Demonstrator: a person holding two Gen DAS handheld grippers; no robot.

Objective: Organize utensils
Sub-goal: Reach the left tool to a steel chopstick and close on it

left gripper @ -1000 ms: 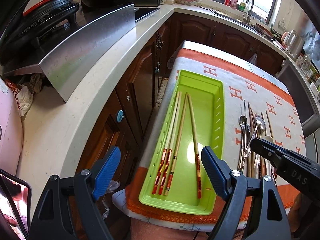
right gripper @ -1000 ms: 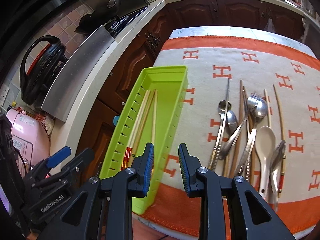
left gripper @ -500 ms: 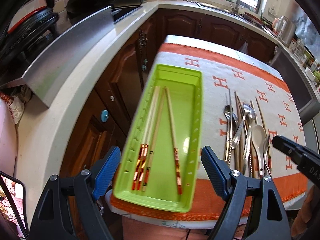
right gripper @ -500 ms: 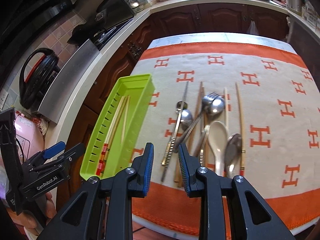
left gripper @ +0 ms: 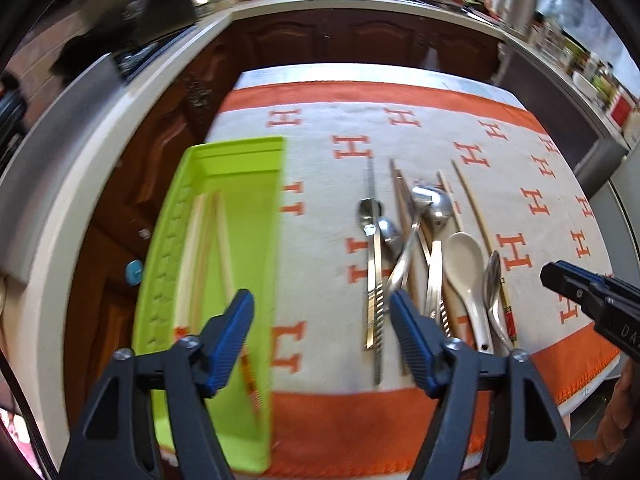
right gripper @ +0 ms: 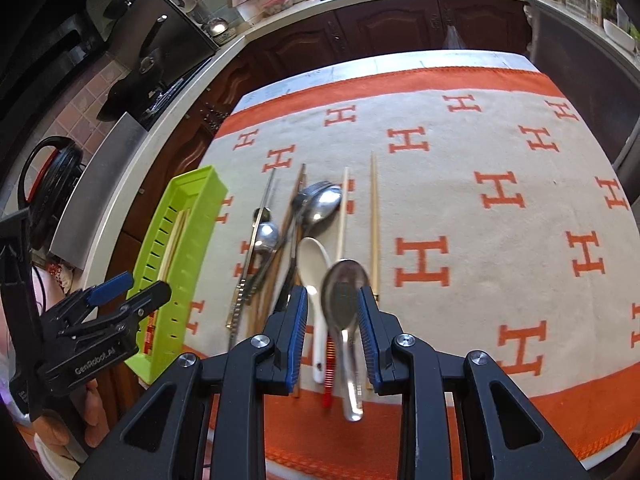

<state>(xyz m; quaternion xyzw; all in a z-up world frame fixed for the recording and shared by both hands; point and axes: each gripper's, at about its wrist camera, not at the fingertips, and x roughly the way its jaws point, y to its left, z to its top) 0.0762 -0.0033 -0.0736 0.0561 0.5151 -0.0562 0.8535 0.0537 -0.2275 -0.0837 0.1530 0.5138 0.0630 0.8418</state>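
Note:
A lime-green tray (left gripper: 224, 240) lies at the cloth's left edge with several red-ended chopsticks (left gripper: 204, 248) in it. To its right is a loose pile: metal spoons (left gripper: 436, 204), a white ceramic spoon (left gripper: 464, 264), a fork and more chopsticks (left gripper: 472, 204). My left gripper (left gripper: 322, 320) hangs above the cloth between tray and pile; its jaws are closing with nothing gripped. My right gripper (right gripper: 333, 308) hovers narrowly open over the pile's right side. The rightmost metal spoon (right gripper: 344, 292) shows in the gap between its pads, lying on the cloth. The tray (right gripper: 192, 216) and left gripper (right gripper: 132, 290) appear at left.
A white cloth with orange H marks and an orange border (left gripper: 400, 128) covers the table. A pale counter (left gripper: 80, 152) with dark wood cabinets curves around the left and back. A person's hand (left gripper: 616, 420) holds the right gripper (left gripper: 560, 280).
Both grippers have swept right, from over the green tray toward the utensil pile. The left jaws stand narrower than before. The rightmost spoon now shows between the right fingers.

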